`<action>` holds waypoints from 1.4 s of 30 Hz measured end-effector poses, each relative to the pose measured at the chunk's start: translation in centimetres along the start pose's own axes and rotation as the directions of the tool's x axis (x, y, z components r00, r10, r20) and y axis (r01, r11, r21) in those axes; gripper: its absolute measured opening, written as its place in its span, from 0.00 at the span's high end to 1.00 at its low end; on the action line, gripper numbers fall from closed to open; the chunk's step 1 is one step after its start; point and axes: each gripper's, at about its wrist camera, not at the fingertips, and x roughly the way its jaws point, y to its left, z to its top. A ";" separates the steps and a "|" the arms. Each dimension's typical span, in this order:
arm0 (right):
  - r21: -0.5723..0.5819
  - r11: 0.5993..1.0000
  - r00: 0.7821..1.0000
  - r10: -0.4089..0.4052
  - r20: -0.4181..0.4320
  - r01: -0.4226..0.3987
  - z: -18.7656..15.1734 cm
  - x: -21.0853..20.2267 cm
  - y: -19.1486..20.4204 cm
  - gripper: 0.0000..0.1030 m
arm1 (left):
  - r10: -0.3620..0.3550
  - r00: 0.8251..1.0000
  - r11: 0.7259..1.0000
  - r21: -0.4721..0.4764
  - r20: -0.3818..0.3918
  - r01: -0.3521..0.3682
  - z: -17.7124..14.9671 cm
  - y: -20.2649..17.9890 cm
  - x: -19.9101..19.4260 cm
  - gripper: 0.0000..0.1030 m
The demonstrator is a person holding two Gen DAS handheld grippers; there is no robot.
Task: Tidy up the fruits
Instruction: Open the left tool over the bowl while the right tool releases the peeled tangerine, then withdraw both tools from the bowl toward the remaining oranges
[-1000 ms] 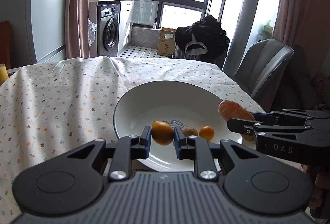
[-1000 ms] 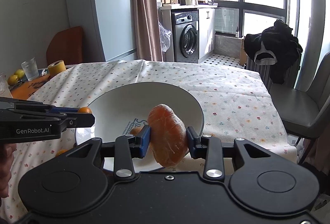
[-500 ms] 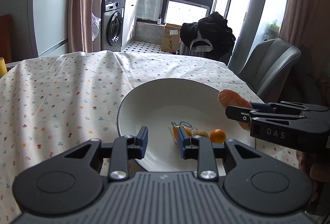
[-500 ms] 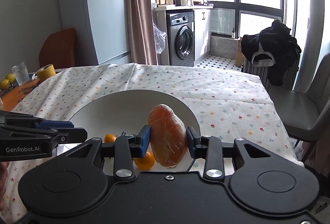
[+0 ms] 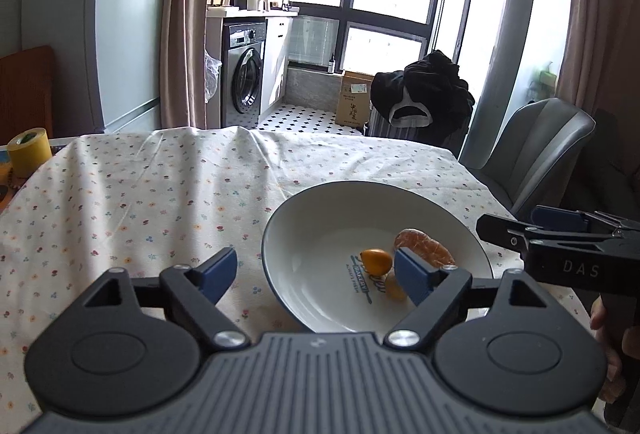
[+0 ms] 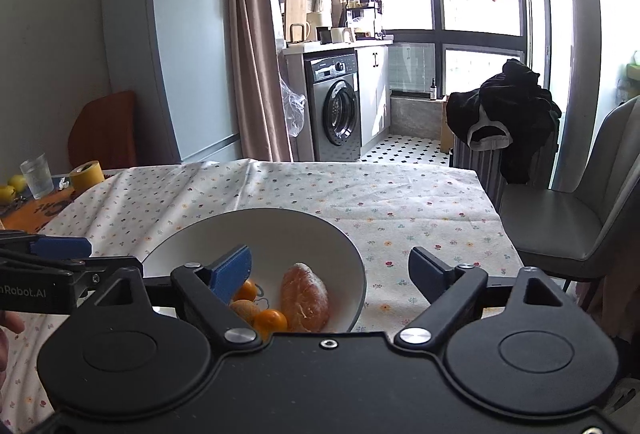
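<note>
Orange fruit lies gathered in the bowl (image 6: pixel 352 262): a peeled segment (image 6: pixel 305 296) rests just ahead of the right claw (image 6: pixel 330 268), below the gap between its spread jaws, with three small kumquats (image 6: pixel 271 319) bunched touching one another just left of it, partly behind the claw's left finger; from the left claw (image 5: pixel 314 272) the same segment (image 5: pixel 424 250) sits ahead and right, half hidden by that claw's right finger, one kumquat (image 5: pixel 376 260) beside it and another only partly seen below; the third is hidden in that view.

Both claws stand wide open and hold nothing; the right one hangs over the bowl's near rim, the left one hangs with the bowl (image 5: pixel 280 234) under its right finger and bare cloth under its left.

Around the bowl the flowered cloth on the surface (image 6: pixel 400 202) shows no loose fruit near either claw; far off to the left of the right claw, past the cloth's edge, two yellow fruits (image 6: pixel 10 186) sit by a glass (image 6: pixel 38 176) and a roll of tape (image 6: pixel 88 174).

By my reading the sorting is nearly or wholly done, as everything on the cloth is in the bowl; whether the distant yellow fruits belong to the job I cannot tell; if they do, they are what is left.
</note>
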 end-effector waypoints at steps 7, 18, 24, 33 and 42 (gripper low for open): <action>0.033 0.999 1.000 0.016 -0.008 -0.016 -0.4 -1.7 0.0 0.08 | 0.030 0.999 0.999 -0.012 0.011 -0.030 -0.3 0.2 -2.1 0.11; 0.034 0.999 0.999 0.028 -0.018 -0.027 -1.0 -4.1 0.9 0.00 | 0.047 0.999 0.999 -0.020 0.019 -0.047 -1.1 0.4 -4.6 0.08; 0.096 0.993 0.997 0.072 -0.038 -0.068 -1.7 -5.4 0.6 0.00 | 0.050 0.999 0.998 -0.036 0.015 -0.050 -1.9 0.4 -5.6 0.08; 0.091 0.994 0.997 0.061 -0.043 -0.057 -2.7 -7.7 0.9 0.00 | 0.049 0.999 0.998 -0.035 0.018 -0.049 -3.2 -0.3 -7.6 0.08; 0.085 0.995 0.998 0.051 -0.027 -0.049 -3.2 -10.7 0.9 0.00 | 0.043 0.999 0.999 -0.031 -0.002 -0.043 -4.2 -0.9 -9.9 0.08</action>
